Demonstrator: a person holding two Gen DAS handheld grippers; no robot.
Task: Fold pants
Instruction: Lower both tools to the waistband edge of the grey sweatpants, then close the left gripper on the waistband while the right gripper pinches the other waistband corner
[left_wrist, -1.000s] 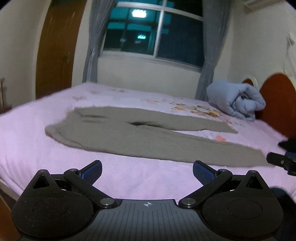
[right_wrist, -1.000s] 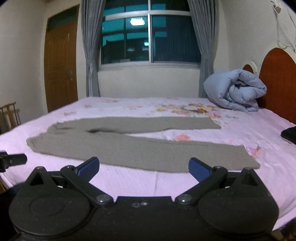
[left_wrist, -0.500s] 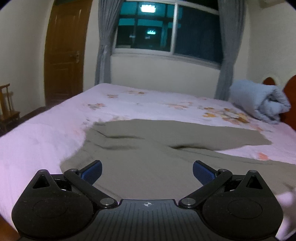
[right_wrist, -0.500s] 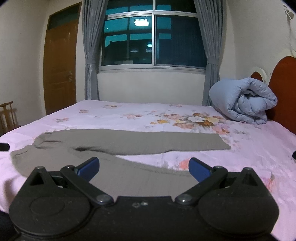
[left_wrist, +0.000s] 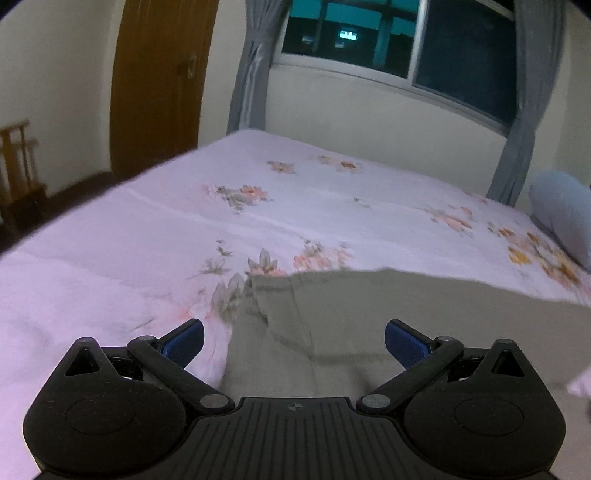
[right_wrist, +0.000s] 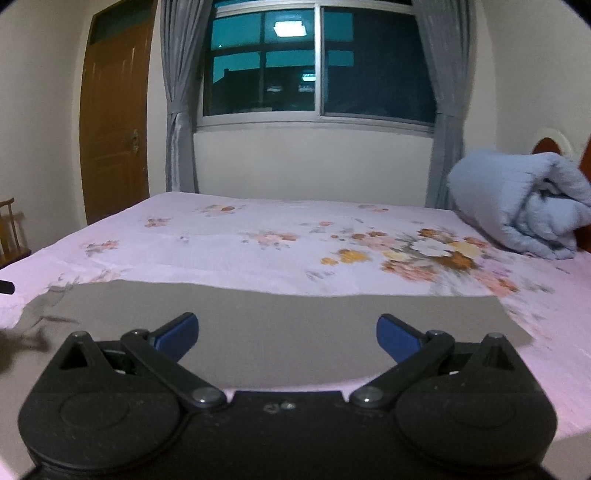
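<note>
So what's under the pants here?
The pants lie flat on the pink floral bedsheet, which shows on all visible sides. Both the left gripper and right gripper hover open above them. Whatever lies directly beneath the fabric is covered.

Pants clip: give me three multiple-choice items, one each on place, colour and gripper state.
1. The pants lie on:
A. a chair
B. the bed
C. the floor

2. The rolled quilt is:
A. light blue
B. red
C. green

3. The jaws of the left gripper and the right gripper are:
A. shut on cloth
B. one shut
C. both spread, holding nothing

Key:
1 B, the cloth lies flat on the pink floral sheet.
2 A, the bundle by the headboard is pale blue.
3 C, there are wide gaps between the blue pads.
</note>
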